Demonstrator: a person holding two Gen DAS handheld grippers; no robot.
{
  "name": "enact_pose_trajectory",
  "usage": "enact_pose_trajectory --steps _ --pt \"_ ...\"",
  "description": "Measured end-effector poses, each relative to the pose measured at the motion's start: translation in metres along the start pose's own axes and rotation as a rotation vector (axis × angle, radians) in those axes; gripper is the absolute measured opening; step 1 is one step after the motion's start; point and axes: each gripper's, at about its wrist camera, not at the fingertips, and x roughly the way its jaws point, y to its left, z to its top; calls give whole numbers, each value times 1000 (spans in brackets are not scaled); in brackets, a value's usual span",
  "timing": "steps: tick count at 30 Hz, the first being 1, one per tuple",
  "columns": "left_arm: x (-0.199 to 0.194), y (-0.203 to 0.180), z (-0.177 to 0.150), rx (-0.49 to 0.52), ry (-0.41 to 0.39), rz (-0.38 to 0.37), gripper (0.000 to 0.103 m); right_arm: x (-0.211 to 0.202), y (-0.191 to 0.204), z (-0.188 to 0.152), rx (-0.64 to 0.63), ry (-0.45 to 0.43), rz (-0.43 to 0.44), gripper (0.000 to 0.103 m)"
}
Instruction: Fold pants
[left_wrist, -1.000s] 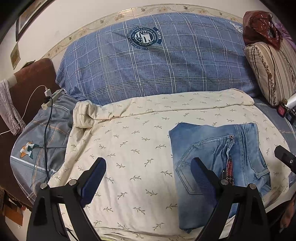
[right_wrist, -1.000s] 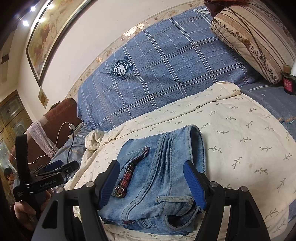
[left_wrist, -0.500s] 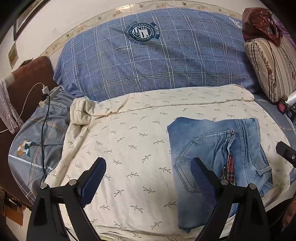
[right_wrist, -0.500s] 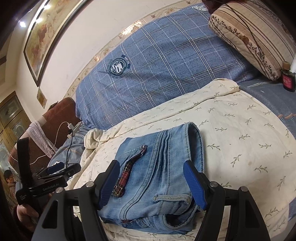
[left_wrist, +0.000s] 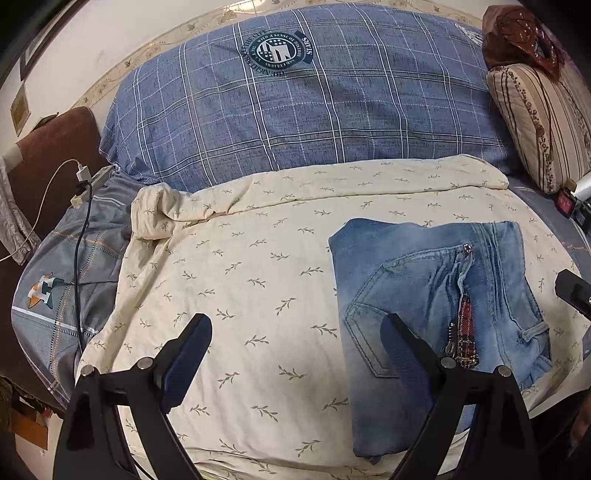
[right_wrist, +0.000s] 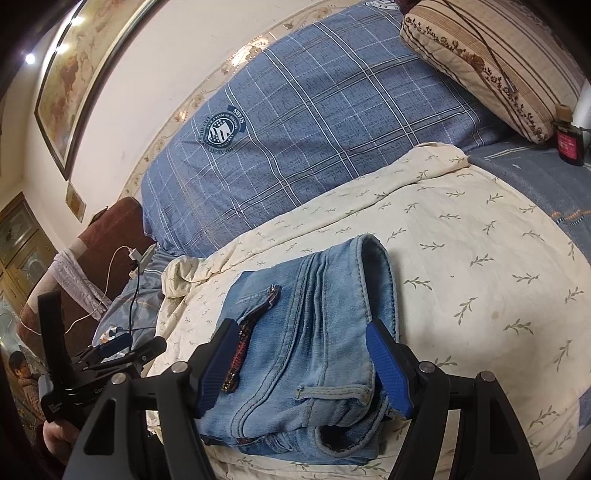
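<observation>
The jeans (right_wrist: 306, 343) are seen folded into a compact stack on the cream leaf-print blanket (right_wrist: 461, 266), directly ahead of the right gripper (right_wrist: 304, 367), whose jaws are held wide and clear of the denim with nothing gripped. To the left of the stack, the left gripper (left_wrist: 295, 360) is held over the blanket with jaws wide and empty; beyond both jaws a blue plaid duvet (left_wrist: 314, 110) is heaped, with a striped pillow (left_wrist: 535, 122) to its right
</observation>
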Motion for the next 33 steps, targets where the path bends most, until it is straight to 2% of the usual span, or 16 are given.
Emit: enact_pose_trajectory --steps 33 --pt "38 -11 -4 -3 89 -39 93 18 -30 0 83 116 -35 74"
